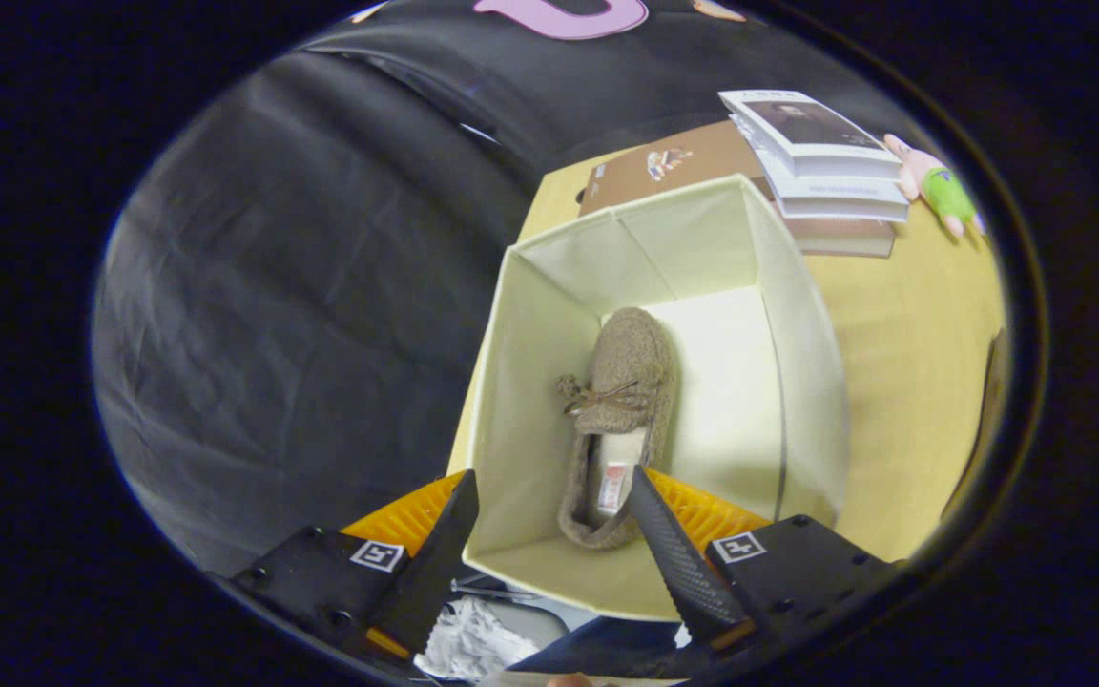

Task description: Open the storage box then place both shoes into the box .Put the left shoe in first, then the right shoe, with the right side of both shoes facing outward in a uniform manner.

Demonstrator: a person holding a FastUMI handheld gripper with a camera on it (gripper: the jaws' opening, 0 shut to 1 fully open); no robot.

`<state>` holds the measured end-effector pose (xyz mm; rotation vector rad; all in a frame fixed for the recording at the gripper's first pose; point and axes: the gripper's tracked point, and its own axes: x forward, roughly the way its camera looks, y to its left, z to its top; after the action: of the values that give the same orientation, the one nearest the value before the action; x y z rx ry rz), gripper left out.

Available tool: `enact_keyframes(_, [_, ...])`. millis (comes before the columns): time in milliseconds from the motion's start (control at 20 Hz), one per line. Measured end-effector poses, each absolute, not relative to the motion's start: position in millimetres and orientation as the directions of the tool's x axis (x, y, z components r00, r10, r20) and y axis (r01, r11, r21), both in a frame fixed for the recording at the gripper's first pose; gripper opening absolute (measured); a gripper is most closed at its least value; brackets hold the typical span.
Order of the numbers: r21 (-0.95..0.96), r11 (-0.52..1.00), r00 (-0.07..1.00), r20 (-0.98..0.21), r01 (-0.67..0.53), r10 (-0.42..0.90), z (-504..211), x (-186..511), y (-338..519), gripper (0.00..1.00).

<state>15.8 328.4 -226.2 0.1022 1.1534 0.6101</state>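
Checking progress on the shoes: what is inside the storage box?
One fuzzy shoe lies inside the storage box, along one wall. The open gripper hovers above, holding nothing.

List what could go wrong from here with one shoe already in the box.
1. The shoe lies near the box's left wall; the second must land in the bare right half or it may pile on top.
2. The gripper, jaws open and empty, hovers over the near rim; lowering carelessly could hit that rim and shift the box toward the books.

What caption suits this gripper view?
Open tongs hover over a cream fabric storage box holding one fuzzy tan slipper.
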Motion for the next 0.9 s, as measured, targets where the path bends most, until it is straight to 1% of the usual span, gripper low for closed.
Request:
enact_keyframes(150, [0.366, 0.824, 0.305, -0.801, -0.431, 0.515, -193.0, 13.9, 295.8, 1.00])
enact_keyframes(250, [0.333, 0.833, 0.355, -0.788, -0.442, 0.503, -173.2, 16.8, 266.9, 1.00])
enact_keyframes(350, [0.280, 0.845, 0.415, -0.773, -0.456, 0.480, -157.4, 21.4, 233.7, 1.00])
enact_keyframes(500, [0.167, 0.882, 0.508, -0.764, -0.440, 0.398, -142.4, 31.8, 173.0, 1.00])
enact_keyframes(650, [0.073, 0.928, 0.581, -0.761, -0.365, 0.289, -130.5, 38.2, 106.2, 1.00])
enact_keyframes(750, [0.029, 0.955, 0.607, -0.766, -0.294, 0.210, -127.4, 42.7, 58.0, 1.00])
enact_keyframes(900, [-0.050, 0.981, 0.619, -0.781, -0.190, 0.080, -132.2, 54.1, -17.1, 1.00])
